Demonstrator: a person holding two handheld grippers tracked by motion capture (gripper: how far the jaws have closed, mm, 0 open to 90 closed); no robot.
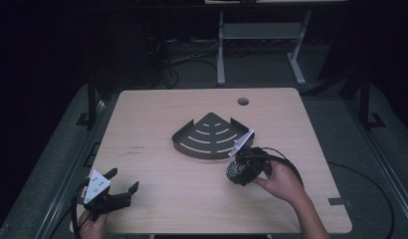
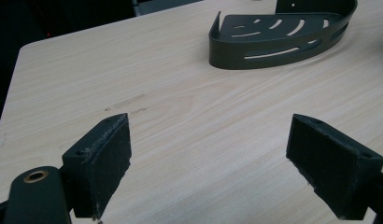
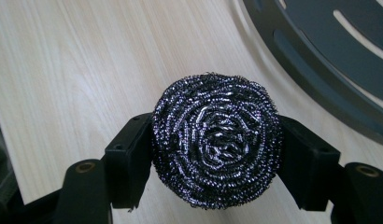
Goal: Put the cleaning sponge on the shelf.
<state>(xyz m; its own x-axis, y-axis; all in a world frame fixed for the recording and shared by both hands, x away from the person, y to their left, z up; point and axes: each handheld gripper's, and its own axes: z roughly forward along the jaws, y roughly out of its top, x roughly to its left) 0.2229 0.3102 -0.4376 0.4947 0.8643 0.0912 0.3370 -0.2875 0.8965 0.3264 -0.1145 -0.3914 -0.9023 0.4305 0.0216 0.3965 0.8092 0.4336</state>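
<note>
Steel wool scrubber [image 3: 216,140], coiled and shiny, is pinched between the two black jaws of the right gripper [image 3: 216,154], which a hand [image 1: 281,180] holds just above the pale wooden table [image 1: 157,149]. Just beside it, toward the table's middle, sits a dark fan-shaped corner shelf [image 1: 208,135] with curved slots. Well apart, at the table's near left corner, the left gripper [image 2: 208,158] has its jaws spread wide over bare wood.
</note>
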